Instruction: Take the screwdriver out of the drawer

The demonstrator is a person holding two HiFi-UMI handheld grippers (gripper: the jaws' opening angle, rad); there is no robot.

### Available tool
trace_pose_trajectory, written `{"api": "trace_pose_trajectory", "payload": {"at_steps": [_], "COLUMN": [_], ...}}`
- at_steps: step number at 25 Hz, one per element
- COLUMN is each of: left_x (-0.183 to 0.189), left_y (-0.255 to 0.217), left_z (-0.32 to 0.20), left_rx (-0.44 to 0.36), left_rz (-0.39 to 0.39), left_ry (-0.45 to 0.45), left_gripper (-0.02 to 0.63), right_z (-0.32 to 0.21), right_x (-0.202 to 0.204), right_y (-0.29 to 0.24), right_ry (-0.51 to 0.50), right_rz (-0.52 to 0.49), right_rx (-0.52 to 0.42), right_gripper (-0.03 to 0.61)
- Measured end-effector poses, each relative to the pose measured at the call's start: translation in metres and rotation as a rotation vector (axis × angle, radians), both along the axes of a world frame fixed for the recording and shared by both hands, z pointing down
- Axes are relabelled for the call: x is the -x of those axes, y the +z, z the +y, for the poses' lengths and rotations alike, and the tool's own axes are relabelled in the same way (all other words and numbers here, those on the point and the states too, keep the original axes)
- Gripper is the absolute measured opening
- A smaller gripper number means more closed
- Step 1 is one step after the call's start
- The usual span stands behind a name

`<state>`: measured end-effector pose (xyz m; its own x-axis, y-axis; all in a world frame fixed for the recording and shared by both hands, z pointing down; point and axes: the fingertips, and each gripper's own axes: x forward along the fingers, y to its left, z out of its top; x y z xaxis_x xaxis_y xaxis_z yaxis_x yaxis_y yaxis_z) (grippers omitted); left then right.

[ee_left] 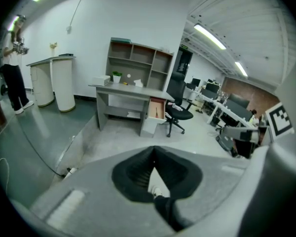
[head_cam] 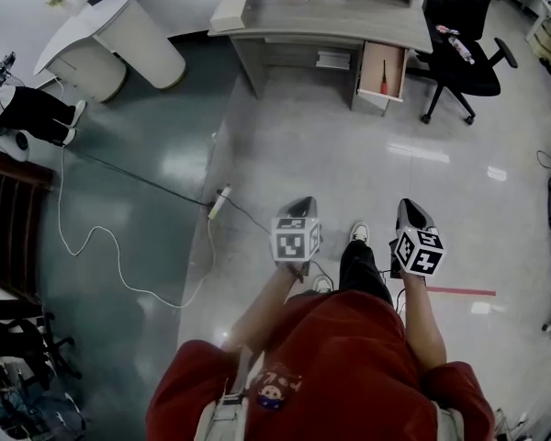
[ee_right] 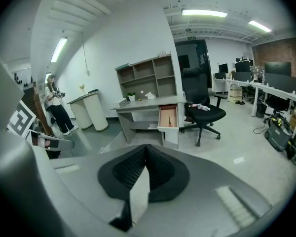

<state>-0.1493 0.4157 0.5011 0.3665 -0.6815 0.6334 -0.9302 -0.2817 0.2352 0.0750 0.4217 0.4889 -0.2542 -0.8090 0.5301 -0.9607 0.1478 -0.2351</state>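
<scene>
Although the red-handled, dark-shafted screwdriver (head_cam: 383, 76) lies exposed in the open pale wooden drawer (head_cam: 396, 62) of the grey desk (head_cam: 349, 21), long axis along the drawer's depth, handle toward the front, it is well ahead of both grippers. Both the left gripper (head_cam: 300, 202) and the right gripper (head_cam: 408, 206) are clenched on nothing; the right looks nearer, almost in line. No legible writing noted, only square markers.

A gray desk (head_cam: 349, 21) is seen at the upper middle, with a black office chair (head_cam: 459, 53) just right of it. A white counter (head_cam: 119, 35) is placed at the upper left. A white cable (head_cam: 92, 242) is laid on the floor below it.
</scene>
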Motion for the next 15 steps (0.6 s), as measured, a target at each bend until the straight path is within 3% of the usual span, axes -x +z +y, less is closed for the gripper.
{"api": "trace_pose_trajectory", "payload": {"at_steps": [15], "left_x": [-0.067], "left_y": [-0.012], "left_z": [-0.142], "left_rx": [0.024], "left_rz": [-0.034], "left_ry": [-0.048], "left_gripper": [-0.002], "right_z": [-0.154], "right_x": [-0.072], "right_y": [0.001], "right_ry": [-0.028], "right_rz": [-0.051], "right_rx": [0.028], "right_gripper": [0.0]}}
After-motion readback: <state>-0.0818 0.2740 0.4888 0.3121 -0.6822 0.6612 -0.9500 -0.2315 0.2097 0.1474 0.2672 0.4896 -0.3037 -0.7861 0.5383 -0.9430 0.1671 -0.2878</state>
